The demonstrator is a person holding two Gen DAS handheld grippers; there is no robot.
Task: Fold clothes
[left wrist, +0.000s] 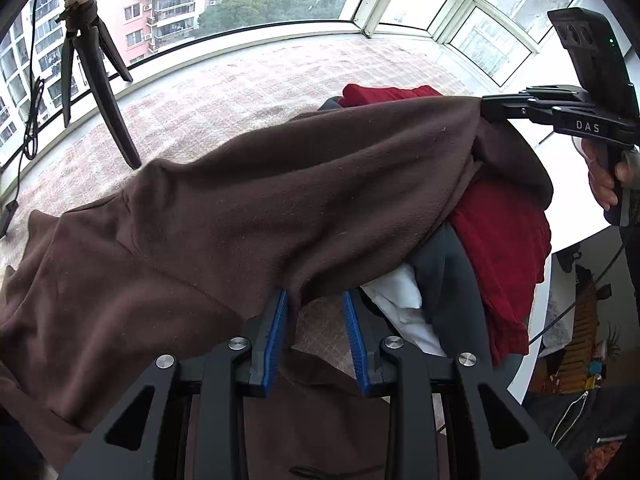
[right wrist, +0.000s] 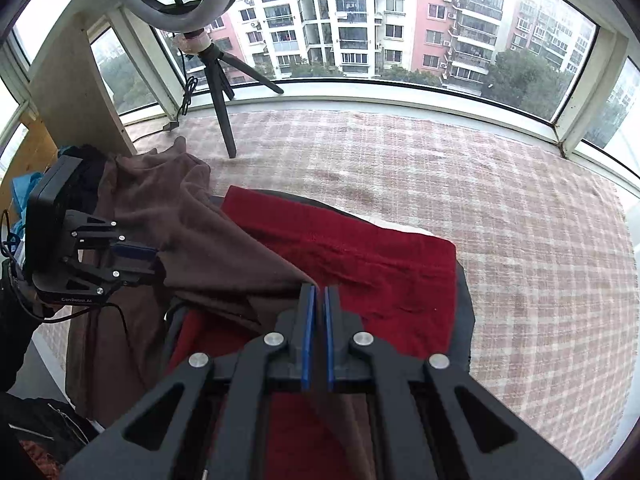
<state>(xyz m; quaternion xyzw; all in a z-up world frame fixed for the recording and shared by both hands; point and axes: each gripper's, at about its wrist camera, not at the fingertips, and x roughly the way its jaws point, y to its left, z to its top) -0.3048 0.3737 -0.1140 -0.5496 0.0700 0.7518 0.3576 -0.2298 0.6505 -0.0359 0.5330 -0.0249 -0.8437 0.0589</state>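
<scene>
Fingers of both grippers pinch the brown garment (left wrist: 248, 216), left gripper (left wrist: 316, 336) and right gripper (right wrist: 319, 328) stretching it above the red-topped pile (right wrist: 360, 256) near the bench's (right wrist: 500, 216) front edge. Next, I'd judge: spread it flat on open bench.

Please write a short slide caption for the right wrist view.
Right gripper shut on a brown garment above a red garment, with the left gripper holding its other end.

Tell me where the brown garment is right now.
The brown garment hangs stretched between the left gripper and right gripper, above the red garment on the pile, with the tripod behind.
</scene>
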